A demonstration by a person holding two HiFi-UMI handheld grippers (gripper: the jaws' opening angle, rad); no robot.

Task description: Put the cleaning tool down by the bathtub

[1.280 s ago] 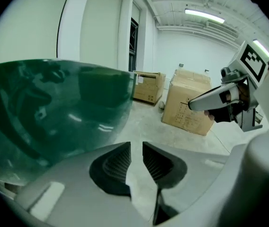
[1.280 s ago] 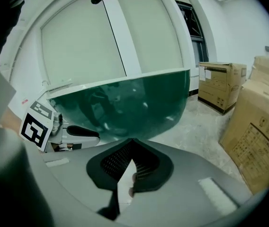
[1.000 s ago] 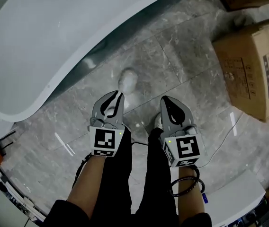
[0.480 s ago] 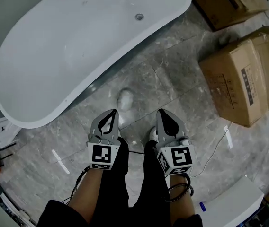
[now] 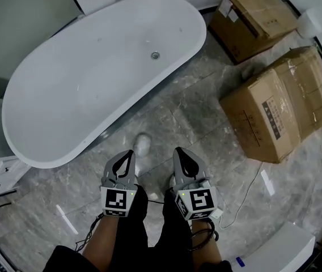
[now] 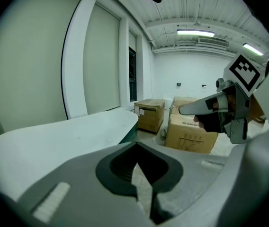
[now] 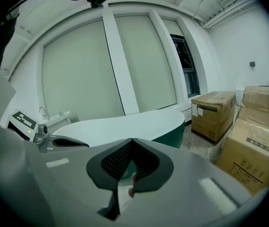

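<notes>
The left gripper (image 5: 129, 153) and right gripper (image 5: 178, 151) hang side by side over the grey marble floor (image 5: 200, 112), each with its jaws pressed together on nothing. The white bathtub (image 5: 93, 78) lies just ahead to the left. Cardboard boxes (image 5: 277, 112) crowd the floor on the right. I cannot tell where the cleaning tool is.

you're standing on a grey marbled tile floor (image 5: 195, 112). a large cardboard box (image 5: 277, 109) and a smaller box (image 5: 257, 18) sit on it to your right. tall frosted window panels (image 7: 77, 74) fill one wall; a strip light (image 6: 196, 32) glows on the white ceiling.
</notes>
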